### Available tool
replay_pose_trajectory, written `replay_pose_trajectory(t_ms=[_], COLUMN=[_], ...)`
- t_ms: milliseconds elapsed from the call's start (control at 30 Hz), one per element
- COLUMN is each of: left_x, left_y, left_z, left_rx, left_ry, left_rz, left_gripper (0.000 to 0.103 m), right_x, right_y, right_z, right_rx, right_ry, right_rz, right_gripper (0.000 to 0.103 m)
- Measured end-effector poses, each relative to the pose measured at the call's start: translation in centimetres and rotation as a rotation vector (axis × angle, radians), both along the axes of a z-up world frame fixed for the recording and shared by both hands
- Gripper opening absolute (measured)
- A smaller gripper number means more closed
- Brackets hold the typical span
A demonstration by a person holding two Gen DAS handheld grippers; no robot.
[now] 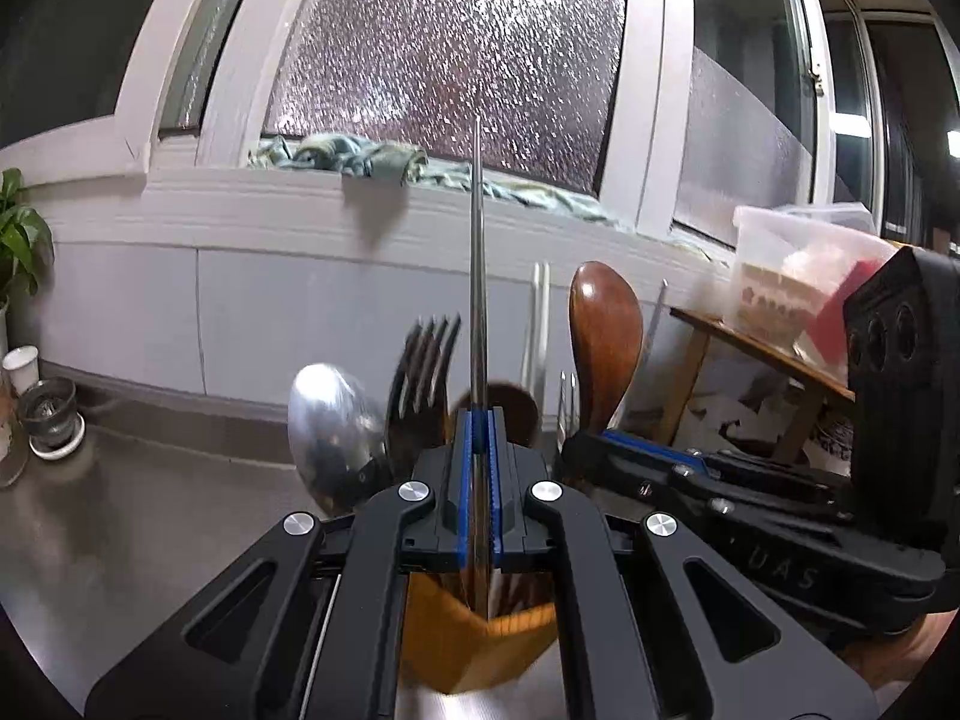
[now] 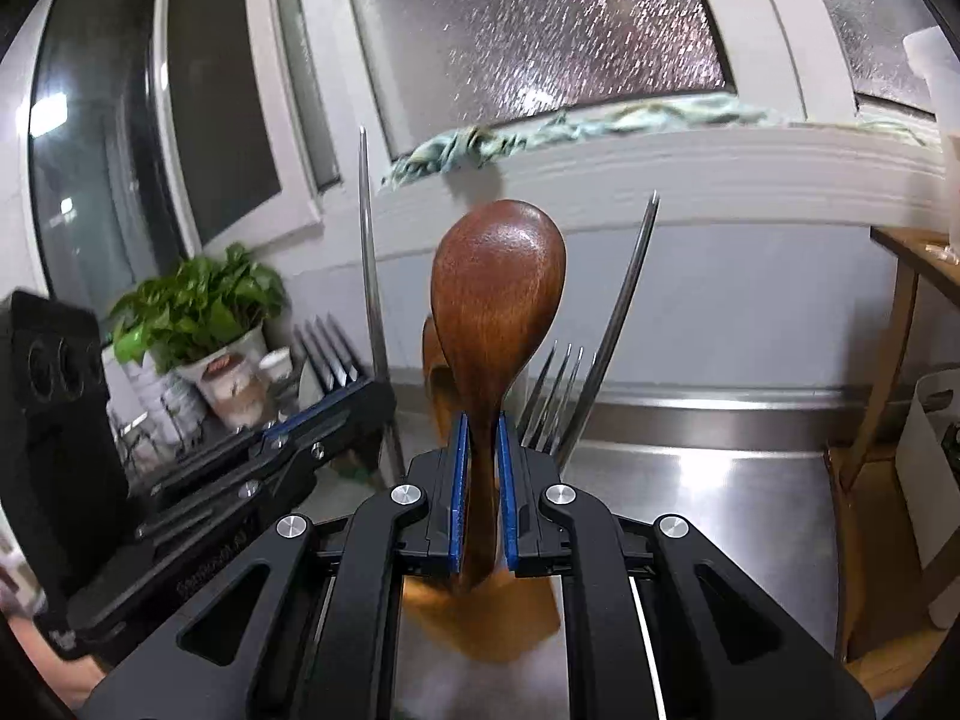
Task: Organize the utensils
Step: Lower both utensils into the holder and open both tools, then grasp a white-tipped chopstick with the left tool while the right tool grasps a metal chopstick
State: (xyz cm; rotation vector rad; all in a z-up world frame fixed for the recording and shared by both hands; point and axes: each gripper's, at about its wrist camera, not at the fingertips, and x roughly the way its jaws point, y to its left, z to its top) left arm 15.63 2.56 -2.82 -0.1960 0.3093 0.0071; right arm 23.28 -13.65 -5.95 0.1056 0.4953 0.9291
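My left gripper (image 1: 478, 420) is shut on a thin metal utensil (image 1: 478, 276) that stands upright, its lower end inside a wooden holder (image 1: 474, 642). A metal spoon (image 1: 327, 420) and a dark fork (image 1: 426, 372) also stand in the holder. To the right, my right gripper (image 1: 600, 441) holds a wooden spoon (image 1: 603, 336). In the right wrist view, the right gripper (image 2: 480, 426) is shut on the wooden spoon (image 2: 498, 300) above the holder (image 2: 480, 618). A fork (image 2: 555, 396) and a curved metal rod (image 2: 618, 324) stand behind it. The left gripper (image 2: 360, 396) with its thin utensil (image 2: 369, 276) is at the left.
The holder stands on a steel counter (image 2: 690, 510). A potted plant (image 2: 198, 306) and cups sit at the counter's left. A wooden table (image 1: 756, 354) bears a plastic container (image 1: 798, 276). A crumpled cloth (image 1: 360, 159) lies on the window sill.
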Motion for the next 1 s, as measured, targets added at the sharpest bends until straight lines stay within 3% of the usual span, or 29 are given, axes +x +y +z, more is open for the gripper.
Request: replay_pose_trajectory(t_ms=[300, 500, 533, 633, 667, 733, 800, 833, 867, 1000], left_x=[0.1, -1.8, -2.3, -4.1, -4.7, -6.2, -7.3, -7.6, -8.1, -9.6], left_y=[0.2, 0.2, 0.3, 1.0, 1.4, 2.7, 4.0, 4.5, 5.0, 5.4], left_z=[-1.6, -1.6, -1.5, -1.2, -1.2, -1.1, -1.3, -1.3, -1.4, -1.4], left_rx=[-0.028, -0.029, -0.033, -0.062, -0.079, -0.173, -0.277, -0.309, -0.349, -0.358], left_ry=[0.113, 0.151, 0.157, 0.184, 0.199, 0.252, 0.333, 0.37, 0.424, 0.598], left_rz=[-0.069, -0.075, -0.071, -0.051, -0.042, -0.031, -0.028, -0.028, -0.034, -0.081], left_gripper=[0.005, 0.006, 0.008, 0.026, 0.035, 0.042, 0.061, 0.066, 0.071, 0.076], right_x=[-0.3, -1.5, -1.8, -2.6, -2.8, -3.3, -3.7, -3.9, -4.2, -6.1], right_y=[-0.2, -1.4, -1.9, -3.7, -4.4, -6.1, -7.3, -7.7, -7.9, -8.4], right_z=[-2.2, -2.1, -2.0, -1.6, -1.6, -1.3, -1.2, -1.2, -1.2, -1.2], right_rx=[-0.073, -0.103, -0.117, -0.14, -0.137, -0.139, -0.173, -0.199, -0.228, -0.351], right_ry=[0.116, 0.138, 0.15, 0.178, 0.188, 0.251, 0.346, 0.389, 0.43, 0.577], right_rz=[0.02, 0.013, 0.011, -0.034, -0.05, -0.067, -0.067, -0.061, -0.048, 0.039], right_gripper=[0.013, 0.015, 0.02, 0.057, 0.058, 0.059, 0.071, 0.081, 0.085, 0.087])
